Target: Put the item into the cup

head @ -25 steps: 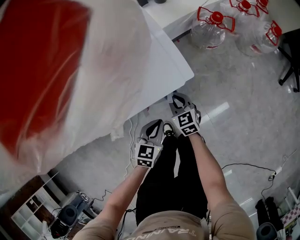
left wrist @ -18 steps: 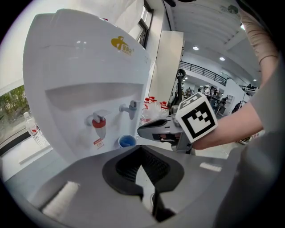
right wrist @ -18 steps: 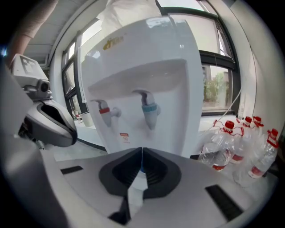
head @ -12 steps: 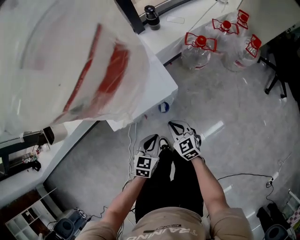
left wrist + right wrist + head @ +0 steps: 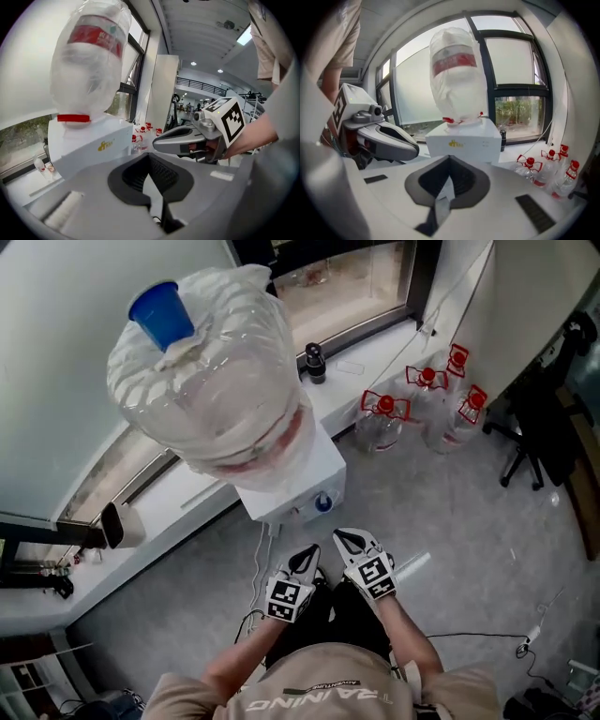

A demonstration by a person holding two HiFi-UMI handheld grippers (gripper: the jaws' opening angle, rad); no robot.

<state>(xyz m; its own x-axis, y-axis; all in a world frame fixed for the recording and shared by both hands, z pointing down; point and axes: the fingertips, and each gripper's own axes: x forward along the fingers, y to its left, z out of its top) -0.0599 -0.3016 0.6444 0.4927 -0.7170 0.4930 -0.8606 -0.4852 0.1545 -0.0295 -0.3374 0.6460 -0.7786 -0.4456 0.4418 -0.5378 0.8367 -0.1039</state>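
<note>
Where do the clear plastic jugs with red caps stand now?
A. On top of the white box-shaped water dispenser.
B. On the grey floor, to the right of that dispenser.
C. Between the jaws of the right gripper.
B: the head view shows the clear plastic jugs with red caps on the grey floor, right of the white box-shaped water dispenser; the right gripper is shut on nothing.

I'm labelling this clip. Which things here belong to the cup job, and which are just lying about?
Job: blue cup on the wrapped water bottle; left claw and right claw, both shut, empty.
Lying about: white dispenser, red-handled jugs, small dark bottle.
</note>
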